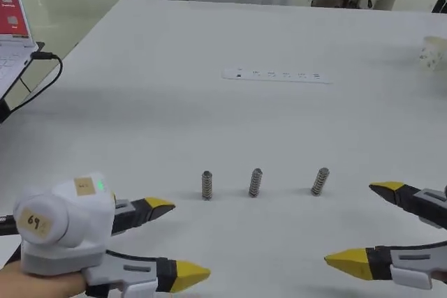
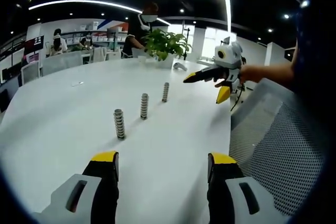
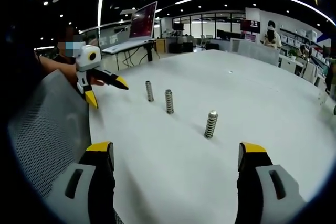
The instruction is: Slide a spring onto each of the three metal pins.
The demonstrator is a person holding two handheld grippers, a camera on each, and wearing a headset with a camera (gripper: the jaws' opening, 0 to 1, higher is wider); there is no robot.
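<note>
Springs (image 1: 255, 182) apparently sleeved all three pins, so the spread, empty left tongs (image 1: 188, 239) and right tongs (image 1: 349, 223) needed to retreat without nudging them.

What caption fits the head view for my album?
Three upright springs in a row on the white table, with the left gripper and right gripper open nearby.

A white table (image 1: 140, 102) takes up most of the frame. Just below centre, three springs stand upright in a row, well apart: the left spring (image 1: 207, 185), the middle spring (image 1: 255, 182) and the right spring (image 1: 320, 181), which leans slightly. At lower left, the left gripper (image 1: 174, 239) has its yellow-tipped jaws spread wide, pointing right. At lower right, the right gripper (image 1: 366, 225) also has its jaws spread, pointing left. A white power strip (image 1: 276, 75) lies above centre. A laptop (image 1: 10, 26) with a black cable (image 1: 49, 78) sits at upper left.
</note>
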